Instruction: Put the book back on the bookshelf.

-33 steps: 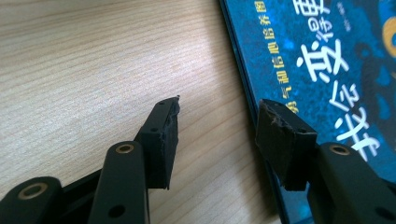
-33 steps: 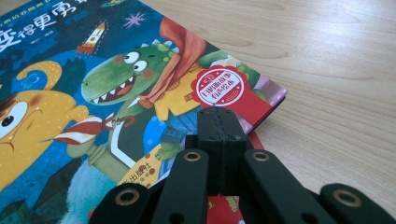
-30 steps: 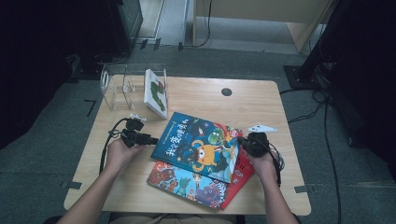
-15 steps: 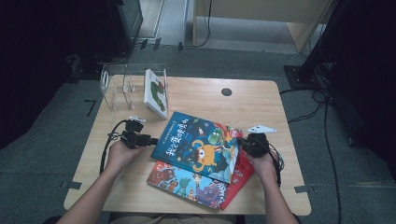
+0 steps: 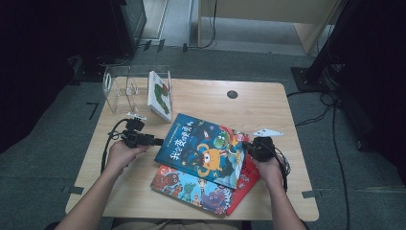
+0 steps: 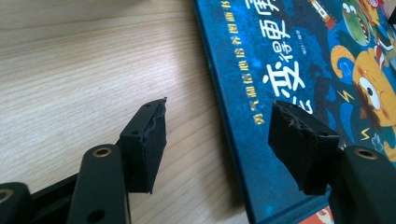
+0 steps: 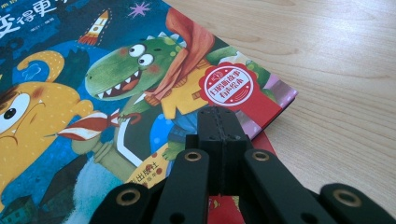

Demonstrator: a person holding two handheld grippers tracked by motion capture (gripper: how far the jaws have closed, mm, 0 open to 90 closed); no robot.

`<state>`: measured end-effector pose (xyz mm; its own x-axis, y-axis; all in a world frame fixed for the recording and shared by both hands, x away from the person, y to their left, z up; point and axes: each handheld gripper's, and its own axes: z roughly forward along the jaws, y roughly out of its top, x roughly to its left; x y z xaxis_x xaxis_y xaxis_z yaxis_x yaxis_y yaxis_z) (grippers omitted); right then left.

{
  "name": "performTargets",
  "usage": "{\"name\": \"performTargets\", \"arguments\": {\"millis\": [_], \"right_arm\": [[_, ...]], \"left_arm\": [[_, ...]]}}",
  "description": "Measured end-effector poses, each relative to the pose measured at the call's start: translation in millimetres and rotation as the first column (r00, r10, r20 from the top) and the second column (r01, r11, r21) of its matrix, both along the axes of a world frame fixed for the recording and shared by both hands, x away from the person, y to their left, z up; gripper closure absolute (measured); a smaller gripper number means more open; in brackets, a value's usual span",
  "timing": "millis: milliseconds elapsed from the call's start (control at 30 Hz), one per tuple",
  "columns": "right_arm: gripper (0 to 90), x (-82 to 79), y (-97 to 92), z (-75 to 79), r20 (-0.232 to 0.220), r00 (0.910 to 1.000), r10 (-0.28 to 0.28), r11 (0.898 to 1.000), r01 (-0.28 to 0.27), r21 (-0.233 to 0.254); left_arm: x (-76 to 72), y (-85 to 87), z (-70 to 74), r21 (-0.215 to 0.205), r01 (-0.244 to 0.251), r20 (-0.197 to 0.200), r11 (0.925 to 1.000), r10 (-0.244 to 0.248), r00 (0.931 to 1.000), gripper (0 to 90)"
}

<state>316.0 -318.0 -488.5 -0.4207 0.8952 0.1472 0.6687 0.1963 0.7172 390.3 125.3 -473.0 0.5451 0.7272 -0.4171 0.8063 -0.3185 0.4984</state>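
Note:
A blue picture book (image 5: 206, 148) with a yellow creature and a green dinosaur lies on top of two other books at the table's middle. My left gripper (image 5: 155, 141) sits at its left edge. Its jaws have just been opening and stand wide. In the left gripper view (image 6: 219, 109) one pad hangs over the wood and the other over the blue book (image 6: 280, 60), whose edge runs between them untouched. My right gripper (image 5: 249, 146) is shut, empty, and low over the blue book's (image 7: 93, 93) right corner, as the right gripper view (image 7: 217, 114) shows.
Under the blue book lie a colourful book (image 5: 191, 187) and a red one (image 5: 246, 179). A clear stand (image 5: 119, 86) at the back left holds an upright white book (image 5: 160, 96). A small white card (image 5: 268, 132) lies by my right hand.

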Motion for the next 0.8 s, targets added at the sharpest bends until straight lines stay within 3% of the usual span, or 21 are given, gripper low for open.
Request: {"name": "performTargets", "arguments": {"millis": [367, 633, 800], "right_arm": [[90.0, -0.8, 1.1, 0.0, 0.011, 0.9999, 0.005, 1.0, -0.005, -0.018], [90.0, -1.3, 1.0, -0.6, 0.018, 0.9998, 0.007, 1.0, -0.007, -0.016], [90.0, -2.0, 0.9, -1.1, 0.024, 0.9996, 0.01, 1.0, -0.01, -0.016]], "left_arm": [[11.6, -15.1, -3.5, 0.025, 0.045, -0.041, 0.9987, -0.043, 0.9982, 40.8], [19.9, -31.1, -4.0, 0.025, 0.079, -0.07, 0.9965, -0.077, 0.9946, 41.8], [24.4, -42.0, -5.6, 0.049, 0.106, -0.095, 0.9931, -0.101, 0.9903, 41.3]]}}
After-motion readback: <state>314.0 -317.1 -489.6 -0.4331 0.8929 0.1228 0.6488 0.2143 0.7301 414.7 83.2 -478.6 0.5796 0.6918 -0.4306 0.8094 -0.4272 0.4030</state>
